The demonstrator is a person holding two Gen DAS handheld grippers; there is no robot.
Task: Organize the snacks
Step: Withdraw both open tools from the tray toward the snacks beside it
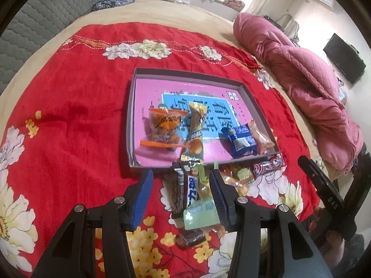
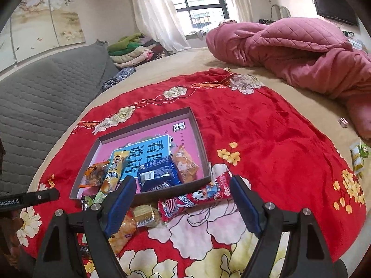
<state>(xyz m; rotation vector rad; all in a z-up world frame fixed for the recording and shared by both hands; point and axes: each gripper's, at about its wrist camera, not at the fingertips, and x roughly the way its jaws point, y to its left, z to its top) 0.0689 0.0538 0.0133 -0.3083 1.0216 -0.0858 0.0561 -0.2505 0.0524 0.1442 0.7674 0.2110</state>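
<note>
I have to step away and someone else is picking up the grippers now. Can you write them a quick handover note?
Left gripper: jaws open, empty, over the loose pile in front of the box.
Right gripper: jaws open, empty, above the red wrapper.
Done: four snacks lie in the box: orange bag, yellow bar, blue pack, orange pack.
Left: the pile and red wrapper on the red cloth.
</note>
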